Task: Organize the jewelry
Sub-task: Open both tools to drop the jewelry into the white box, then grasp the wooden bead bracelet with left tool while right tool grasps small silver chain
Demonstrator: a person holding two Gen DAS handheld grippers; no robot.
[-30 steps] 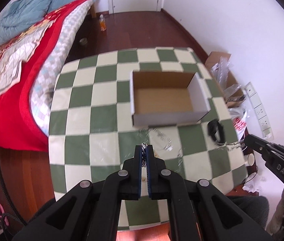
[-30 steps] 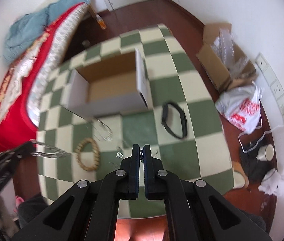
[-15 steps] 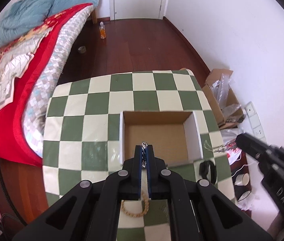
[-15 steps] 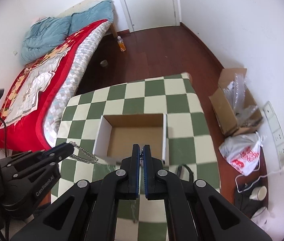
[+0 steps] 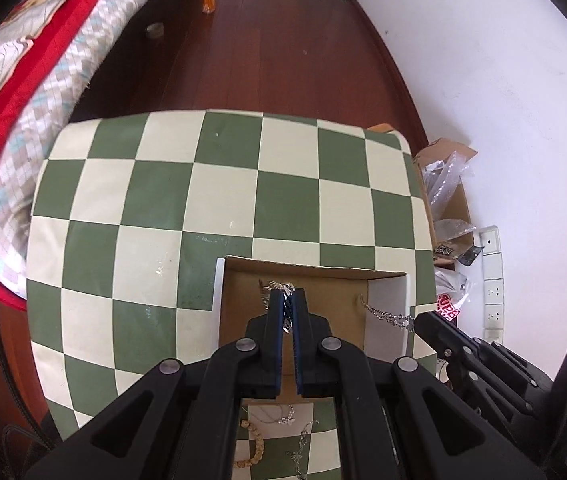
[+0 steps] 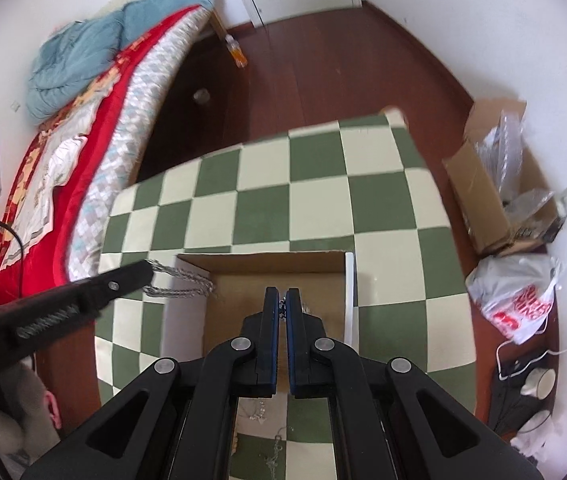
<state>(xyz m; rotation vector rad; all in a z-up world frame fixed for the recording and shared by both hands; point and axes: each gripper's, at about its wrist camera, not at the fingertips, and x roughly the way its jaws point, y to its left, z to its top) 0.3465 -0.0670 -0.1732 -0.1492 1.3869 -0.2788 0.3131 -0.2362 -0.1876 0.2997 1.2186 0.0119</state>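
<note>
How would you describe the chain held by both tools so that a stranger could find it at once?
Start at the green and cream checkered table, then find the open brown cardboard box on it. Strung above the box between the left tool and right tool hangs the silver chain, the only jewelry lifted off the table.

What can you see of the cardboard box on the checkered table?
The cardboard box is a shallow, open-topped rectangular carton, brown inside with white outer walls. It sits flat on the green-and-cream checkered table, near its front edge. Both grippers hold a silver chain over it: the left gripper and right gripper are each shut on an end. The chain crosses the box rim, though contact is unclear. The visible floor looks bare; the grippers hide much of it.
</note>
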